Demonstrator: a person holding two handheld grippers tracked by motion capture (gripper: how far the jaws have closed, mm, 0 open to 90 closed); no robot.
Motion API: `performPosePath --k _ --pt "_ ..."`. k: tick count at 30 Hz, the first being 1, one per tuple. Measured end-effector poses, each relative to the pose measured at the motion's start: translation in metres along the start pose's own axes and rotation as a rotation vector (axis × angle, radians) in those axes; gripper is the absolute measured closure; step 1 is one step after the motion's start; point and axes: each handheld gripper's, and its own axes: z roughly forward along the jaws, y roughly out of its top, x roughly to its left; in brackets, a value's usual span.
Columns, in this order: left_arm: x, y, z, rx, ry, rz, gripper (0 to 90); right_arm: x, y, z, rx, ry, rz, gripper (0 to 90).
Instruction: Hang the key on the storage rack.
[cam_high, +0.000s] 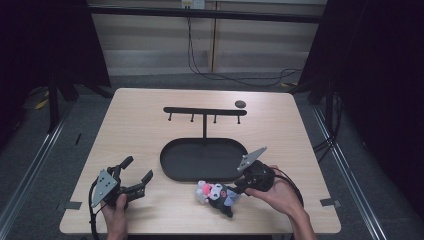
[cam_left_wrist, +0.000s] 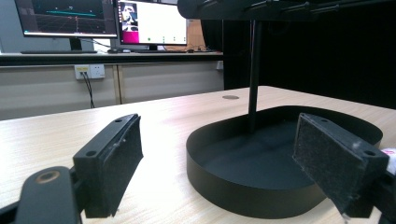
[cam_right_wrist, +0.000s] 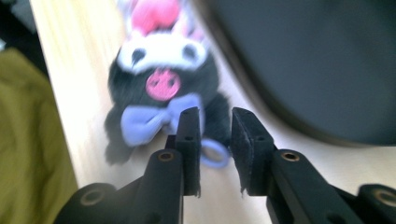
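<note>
On the light wooden table (cam_high: 145, 120), near its front edge: one black plush toy (cam_high: 218, 195) with white face, pink hat and lilac bow, lying just before the oval black tray (cam_high: 172, 160) bearing a hook stand (cam_high: 204, 112). Right gripper (cam_high: 238, 189) sat at the toy's side, jaws narrowed to a slim gap with the toy's fur and lilac loop (cam_right_wrist: 214, 156) between them; contact uncertain. Left gripper (cam_high: 137, 176) rested left of the tray, jaws spread wide, holding nothing.

Tray (cam_high: 170, 162) and hook stand (cam_high: 204, 112) block centre; table (cam_high: 135, 120) edges free.
</note>
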Motion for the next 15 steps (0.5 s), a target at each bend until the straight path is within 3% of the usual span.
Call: performPosePath --k 3,15 --pt "0.000 0.000 0.000 0.000 0.000 0.000 15.3 0.004 0.003 0.006 0.061 0.029 -0.017 75.2" --pt "0.000 0.000 0.000 -0.001 -0.001 0.000 15.3 -0.001 0.023 0.019 0.161 0.059 -0.042 73.6"
